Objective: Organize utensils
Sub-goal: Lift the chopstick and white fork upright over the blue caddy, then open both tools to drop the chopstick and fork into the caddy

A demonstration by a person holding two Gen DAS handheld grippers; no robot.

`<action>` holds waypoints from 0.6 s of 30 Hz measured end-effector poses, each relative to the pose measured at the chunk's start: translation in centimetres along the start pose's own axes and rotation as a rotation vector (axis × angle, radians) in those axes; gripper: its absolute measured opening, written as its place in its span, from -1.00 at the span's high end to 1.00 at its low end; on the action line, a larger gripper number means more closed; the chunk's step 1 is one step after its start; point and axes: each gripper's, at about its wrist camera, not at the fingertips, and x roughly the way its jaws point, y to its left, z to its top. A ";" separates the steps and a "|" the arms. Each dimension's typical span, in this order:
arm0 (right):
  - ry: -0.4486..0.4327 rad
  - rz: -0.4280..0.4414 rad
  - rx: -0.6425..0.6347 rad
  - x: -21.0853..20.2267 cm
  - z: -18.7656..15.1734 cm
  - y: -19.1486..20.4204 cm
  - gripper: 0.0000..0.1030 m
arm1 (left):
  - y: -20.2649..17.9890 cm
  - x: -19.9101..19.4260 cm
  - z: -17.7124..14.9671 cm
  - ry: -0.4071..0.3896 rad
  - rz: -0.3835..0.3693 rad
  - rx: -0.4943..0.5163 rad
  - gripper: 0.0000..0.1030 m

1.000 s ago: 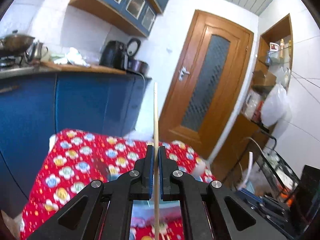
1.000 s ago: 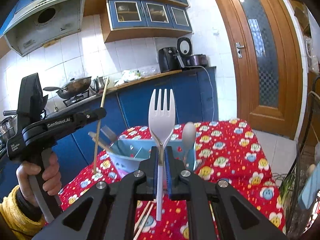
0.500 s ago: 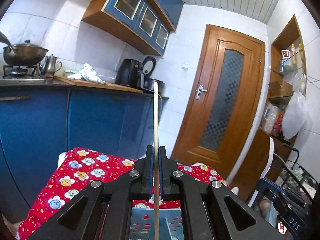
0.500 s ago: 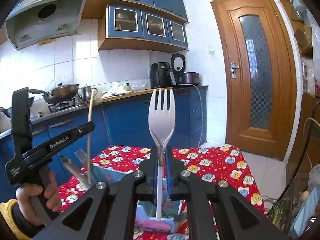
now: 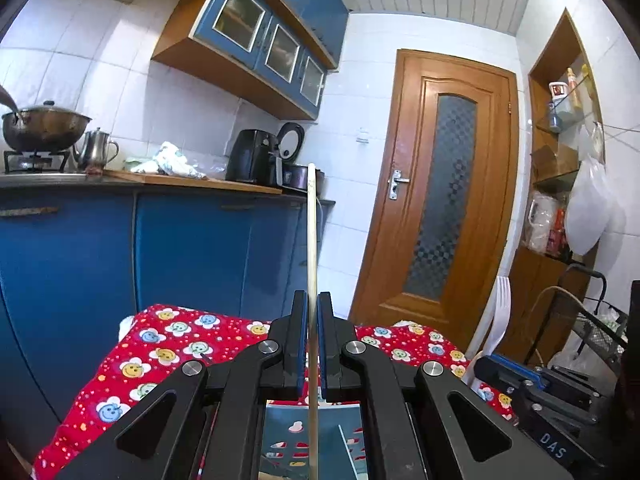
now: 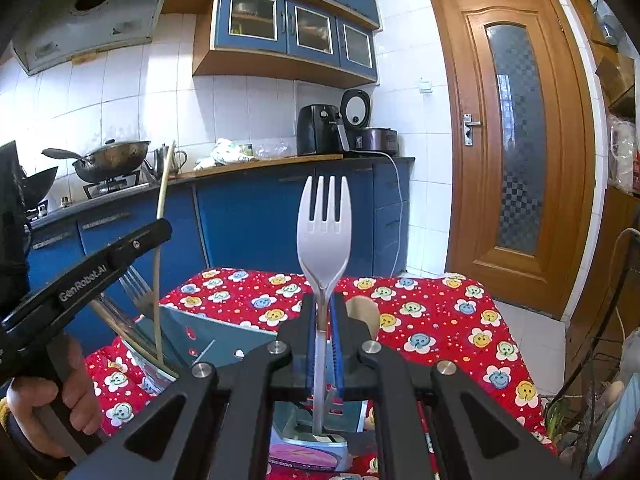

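Note:
My left gripper (image 5: 313, 344) is shut on a thin wooden chopstick (image 5: 312, 248) held upright, its lower end inside the light blue utensil holder (image 5: 312, 436). In the right wrist view the same chopstick (image 6: 159, 264) reaches down into the holder's left compartment (image 6: 208, 344), beside a metal fork (image 6: 134, 286). My right gripper (image 6: 323, 336) is shut on a white plastic fork (image 6: 325, 236), tines up, its handle end low in the holder just below the gripper. A wooden spoon (image 6: 364, 314) stands behind the right gripper.
The holder sits on a table with a red flowered cloth (image 6: 440, 320). Loose chopsticks (image 6: 430, 436) lie on the cloth at lower right. Blue kitchen cabinets (image 6: 256, 220) and a wooden door (image 6: 516, 140) stand behind. A wire rack (image 5: 592, 332) is at the right.
Both grippers have come down over the holder, so the chopstick's and the fork's lower ends now sit lower inside it. Both stay shut on their utensils.

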 end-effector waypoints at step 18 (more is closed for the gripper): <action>0.000 0.028 0.046 0.0 -0.3 -0.3 0.30 | -0.7 -0.6 0.3 0.013 -0.039 0.002 0.43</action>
